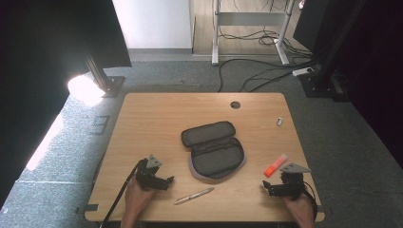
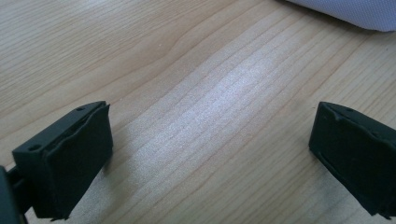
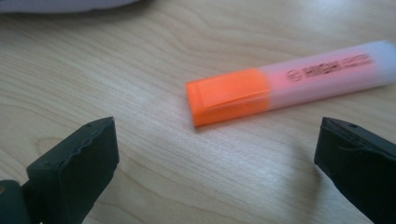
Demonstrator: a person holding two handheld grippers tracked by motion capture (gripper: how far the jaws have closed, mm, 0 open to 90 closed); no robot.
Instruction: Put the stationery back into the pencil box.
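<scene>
Two wide-open grippers here, nothing held in either one. Starting from the right gripper [image 3: 215, 163]: its jaws stand far apart, low over the wood, and the orange highlighter [image 3: 285, 88] lies just ahead of them, apart from both, not yet between them. The long axis is the bit that matters. In the right gripper view it runs nearly crosswise, orange cap toward the middle of the gap and the clear barrel trailing off past the far jaw. So the jaws are lined up along the marker rather than across it; I'd guess a turn of the hand is needed before closing, or it grabs end to end.

From above, the right gripper [image 1: 281, 186] sits just beside the highlighter at the table's right front edge. The left gripper [image 1: 159, 180] is well apart from it, closer to the silver pen [image 1: 194, 195]. The open pencil case [image 1: 214, 149] lies between the two hands, farther back. Right hand is clearly the nearer one for this.
</scene>
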